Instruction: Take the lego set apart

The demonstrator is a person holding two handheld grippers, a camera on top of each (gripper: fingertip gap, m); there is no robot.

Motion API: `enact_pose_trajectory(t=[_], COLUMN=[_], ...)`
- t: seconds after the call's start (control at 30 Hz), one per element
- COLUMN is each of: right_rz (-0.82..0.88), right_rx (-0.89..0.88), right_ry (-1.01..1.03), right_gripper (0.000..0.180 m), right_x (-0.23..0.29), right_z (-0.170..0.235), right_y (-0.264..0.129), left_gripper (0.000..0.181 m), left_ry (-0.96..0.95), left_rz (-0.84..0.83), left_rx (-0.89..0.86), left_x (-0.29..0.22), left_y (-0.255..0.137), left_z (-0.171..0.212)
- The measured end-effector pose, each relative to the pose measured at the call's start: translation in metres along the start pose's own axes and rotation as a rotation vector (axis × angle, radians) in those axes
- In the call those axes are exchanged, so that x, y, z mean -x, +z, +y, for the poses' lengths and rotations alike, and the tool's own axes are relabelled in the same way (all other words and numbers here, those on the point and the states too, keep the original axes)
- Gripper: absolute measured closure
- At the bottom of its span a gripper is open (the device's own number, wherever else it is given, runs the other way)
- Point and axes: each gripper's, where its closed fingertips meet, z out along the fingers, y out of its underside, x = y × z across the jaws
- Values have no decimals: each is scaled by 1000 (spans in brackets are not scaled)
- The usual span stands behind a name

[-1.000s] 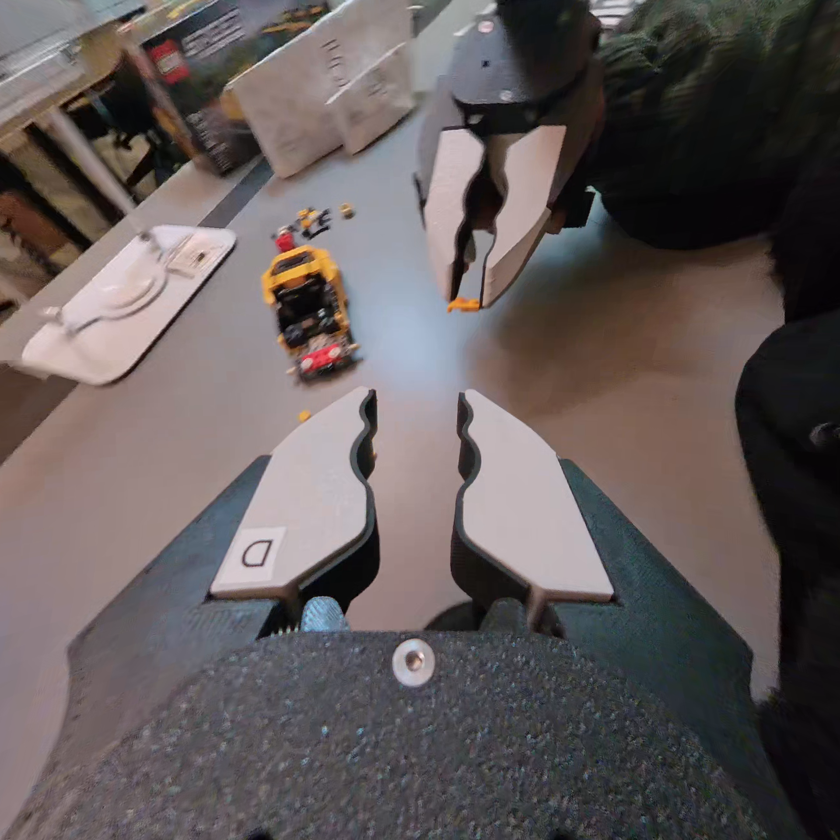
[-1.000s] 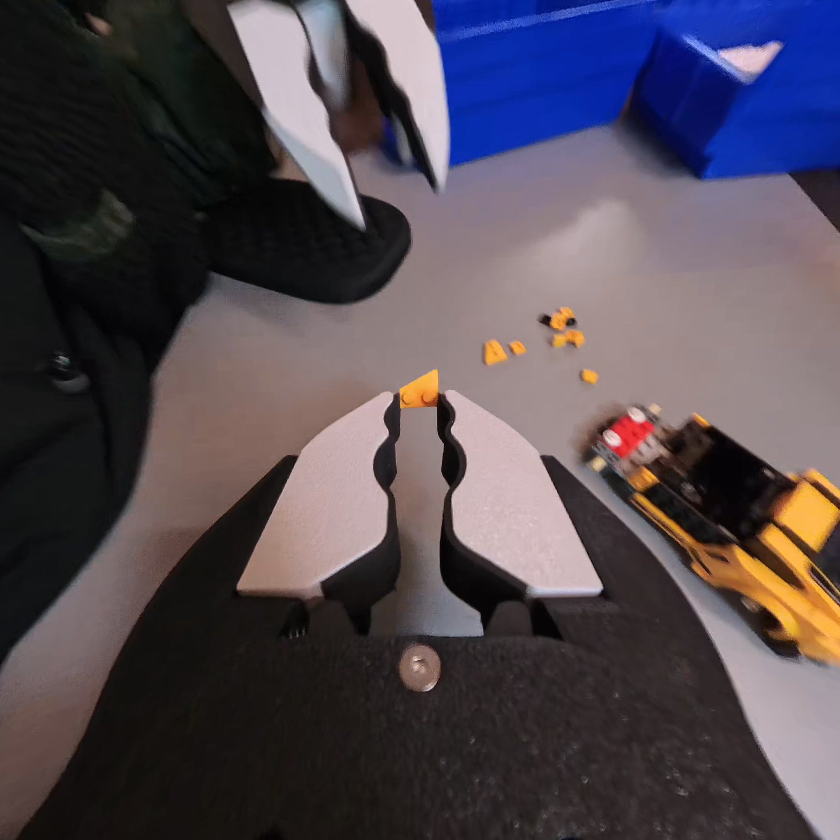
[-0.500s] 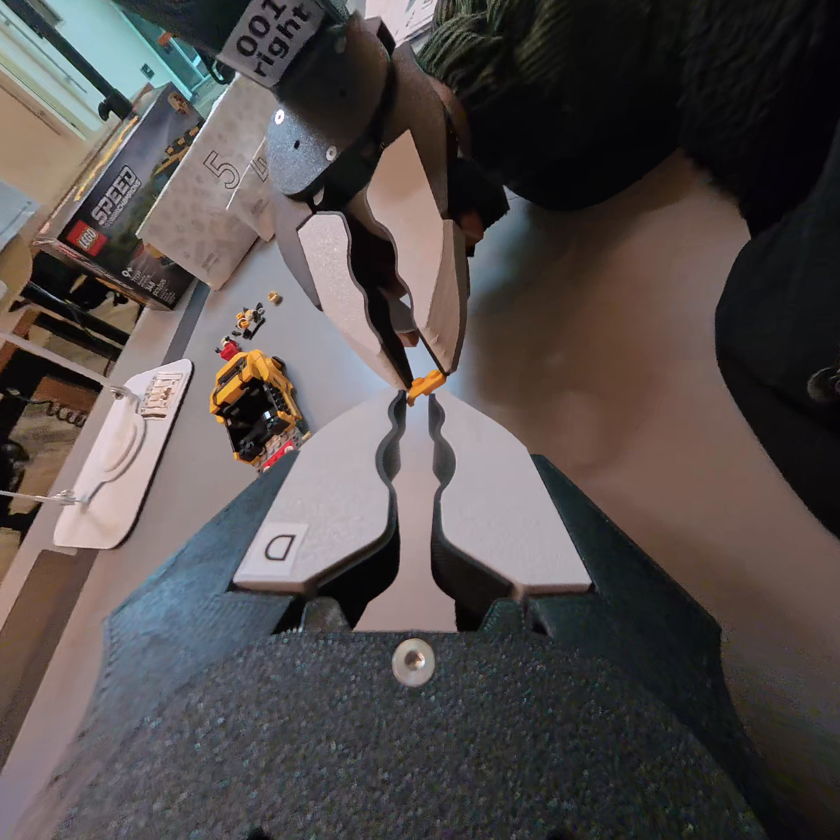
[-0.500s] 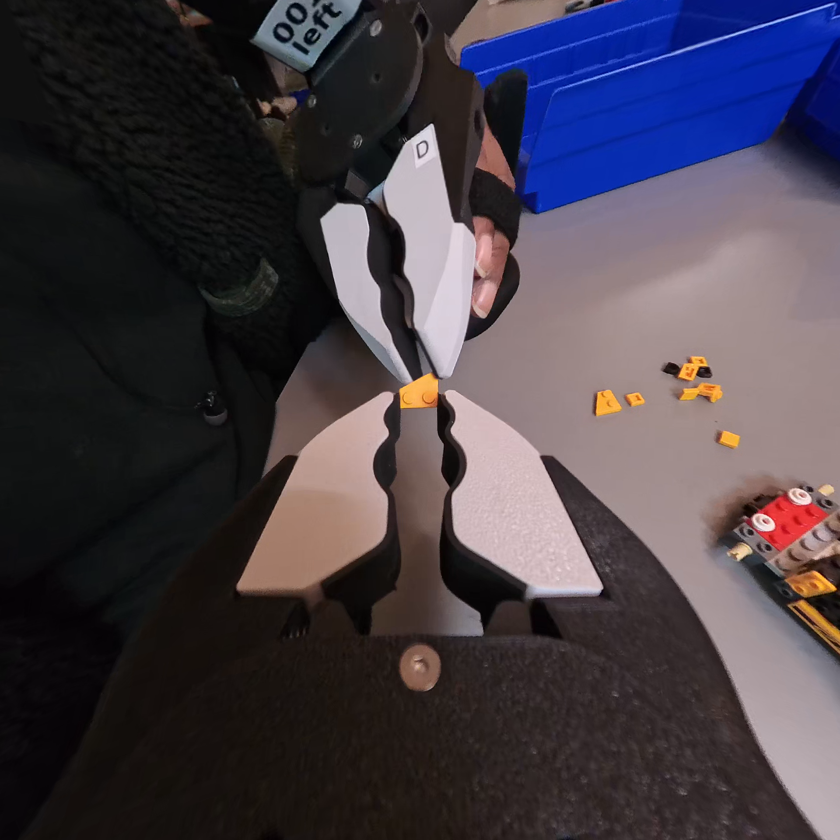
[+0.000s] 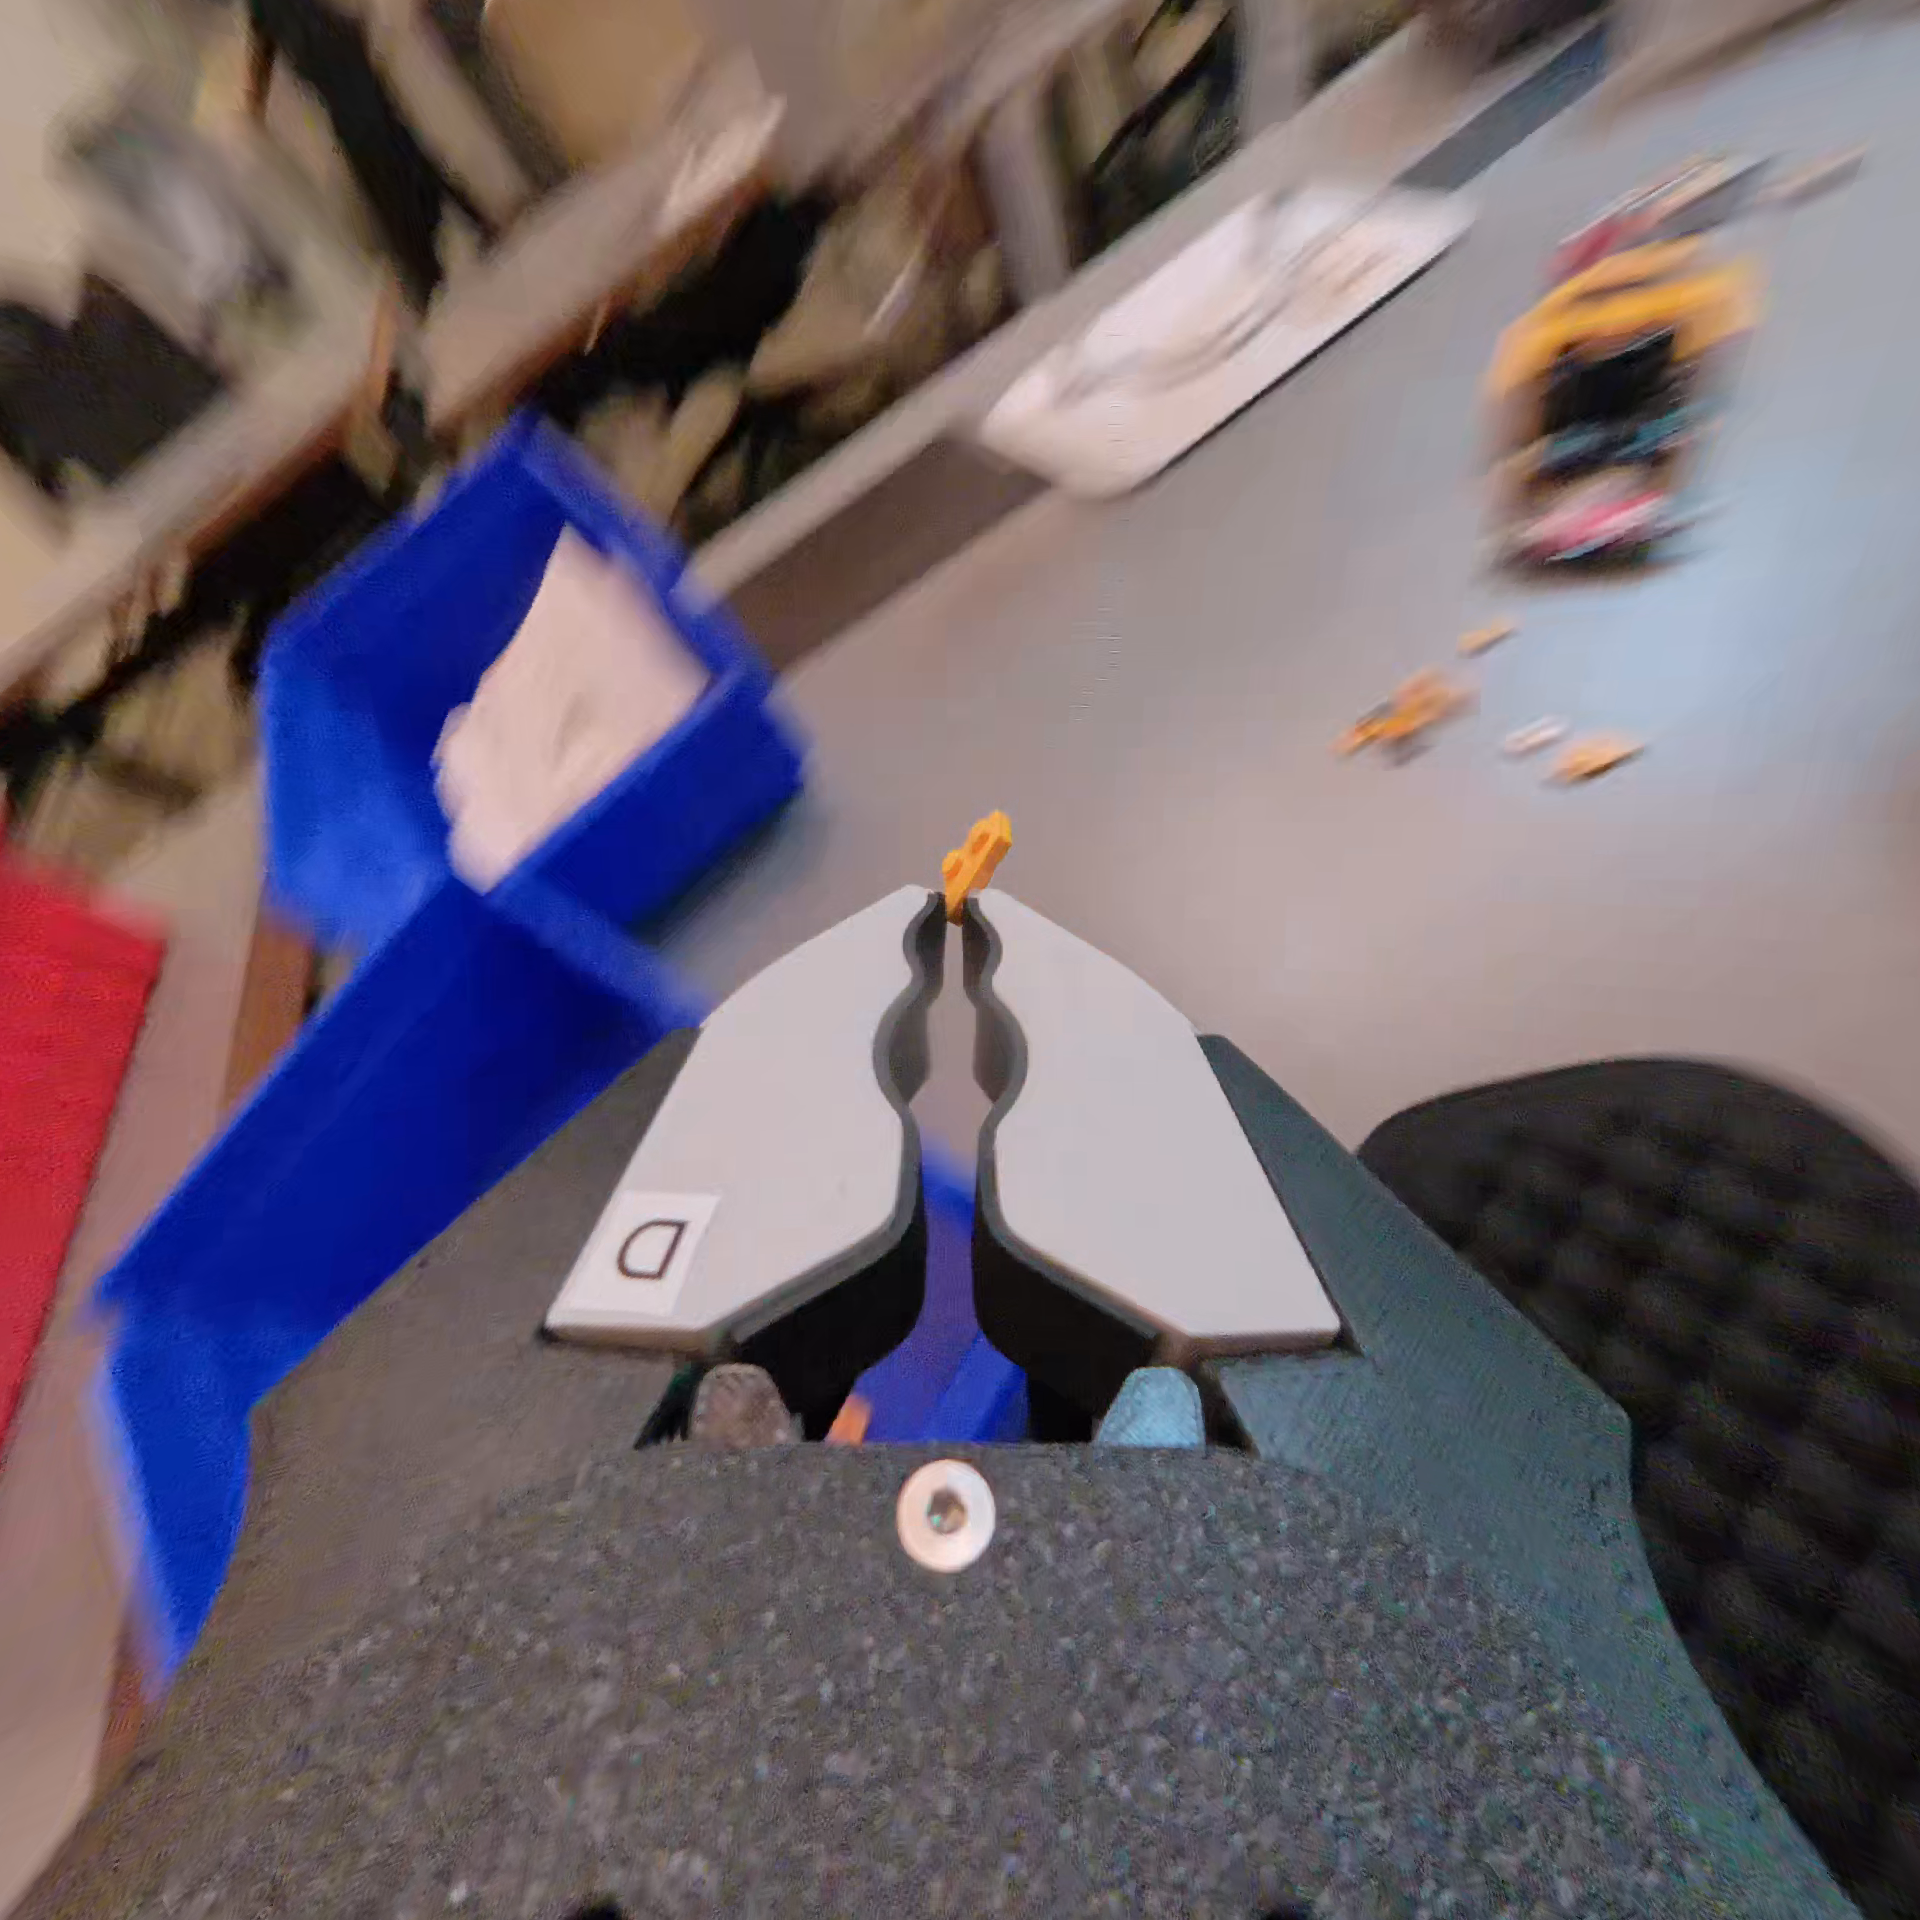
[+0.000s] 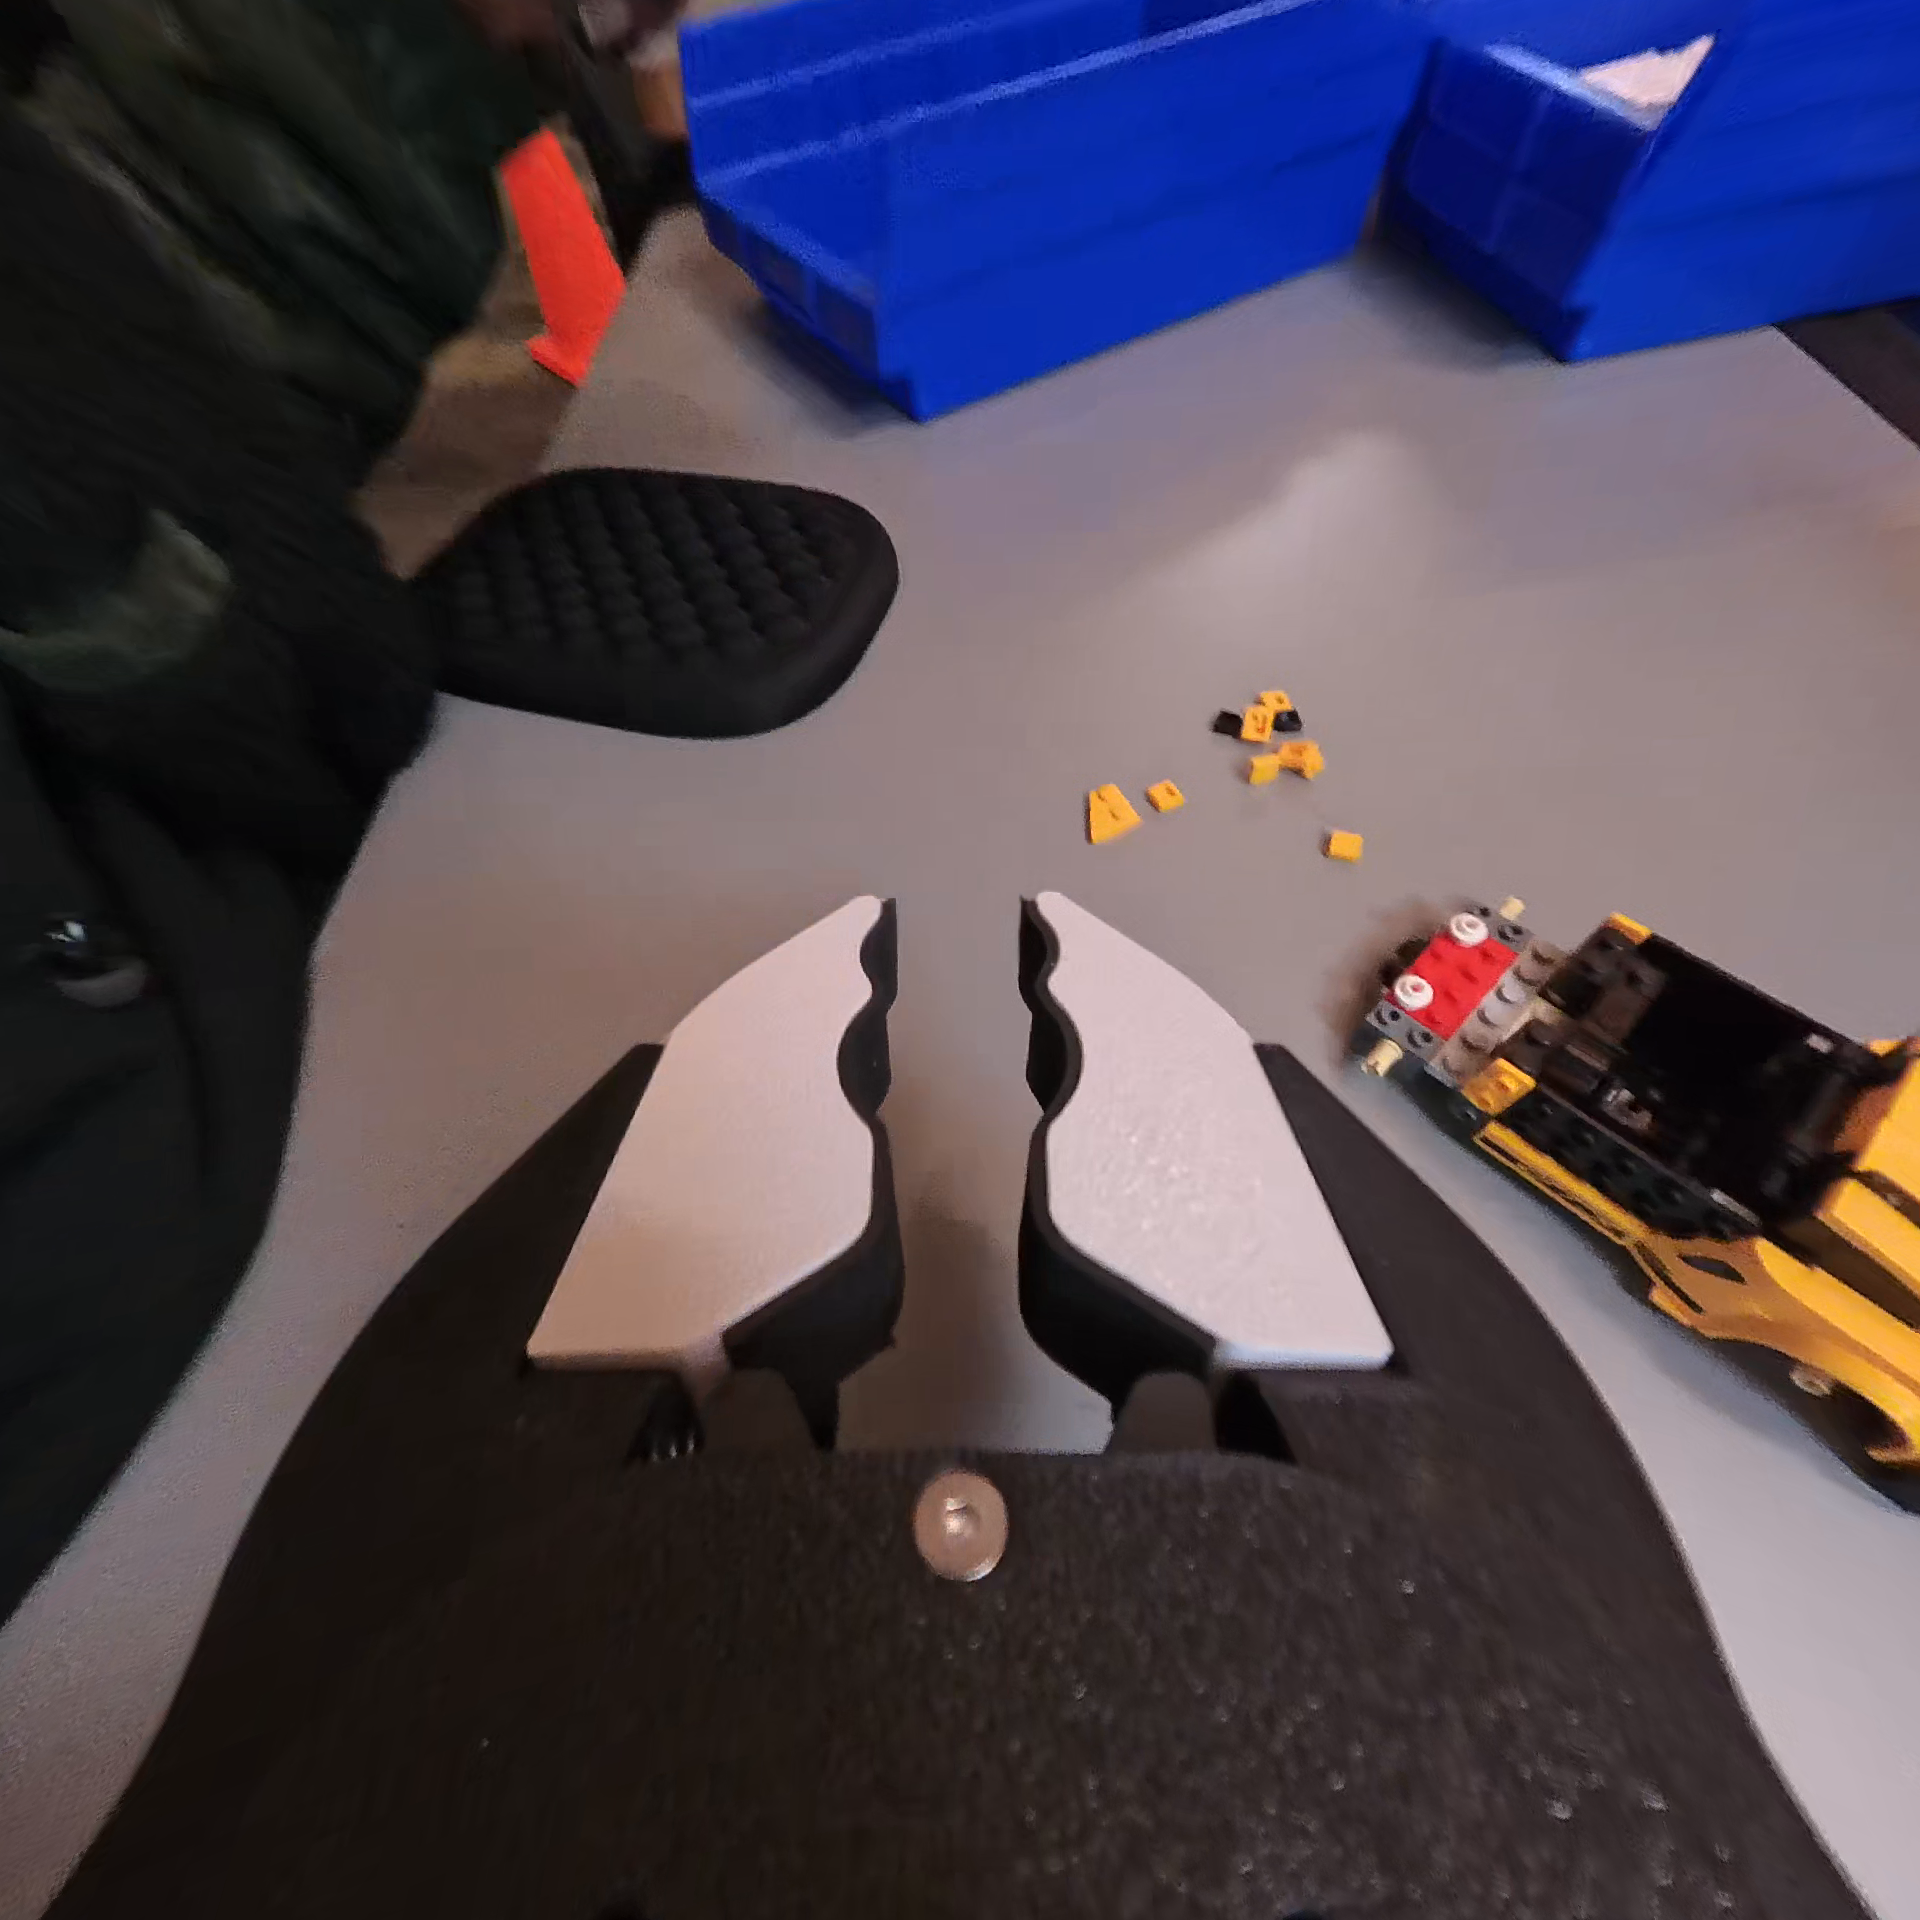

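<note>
My left gripper (image 5: 954, 902) is shut on a small orange lego plate (image 5: 975, 857), which sticks up out of the fingertips above the grey table. My right gripper (image 6: 956, 914) is open and empty above the table. The yellow and black lego car (image 6: 1704, 1143) lies to the right of it, its red stud block (image 6: 1455, 971) toward me. The car shows blurred at the far right in the left wrist view (image 5: 1621, 416). Several loose orange pieces (image 6: 1268, 764) lie on the table beyond the right fingertips.
Blue bins (image 6: 1039, 187) stand at the back of the table, one holding white paper (image 5: 561, 707). A black textured pad (image 6: 665, 603) lies at the left, by a person's dark sleeve (image 6: 156, 416). A white tray (image 5: 1226, 332) lies near the table edge. My hands' fingertips stand some 30 centimeters from each other.
The orange plate passed from my right gripper to my left, which shut on it. The right gripper opened. The left gripper swung away towards the blue bins, blurring its view.
</note>
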Motion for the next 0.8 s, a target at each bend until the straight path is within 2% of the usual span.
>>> enact_pose_trajectory(t=[0.1, 0.2, 0.33, 0.43, 0.5, 0.57, 0.7, 0.8], right_rz=[19, 41, 61, 62, 59, 57, 61, 85], right_rx=[26, 34, 41, 49, 50, 51, 54, 53], right_ry=[7, 13, 35, 44, 45, 47, 43, 24], right_gripper=[158, 158, 160, 160, 161, 162, 162, 162], right_x=[-4, -8, -14, -16, -16, -16, -16, -19], right_z=[5, 7, 11, 14, 15, 15, 15, 12], right_y=[5, 6, 4, 4, 3, 3, -1, -10], left_gripper=[178, 175, 147, 144, 156, 154, 148, 148], left_ry=[-192, -358, -380, -230, -153, -105, -47, -41], left_rz=[-149, -192, -240, -245, -38, 260, 592, 676], left_rx=[268, 348, 332, 248, 103, 42, 151, 246], left_x=[55, 68, 69, 54, 2, -74, -178, -209], left_y=[-10, -11, -8, -5, 9, 28, 74, 103], left_z=[69, 102, 96, 55, 8, -20, -14, 0])
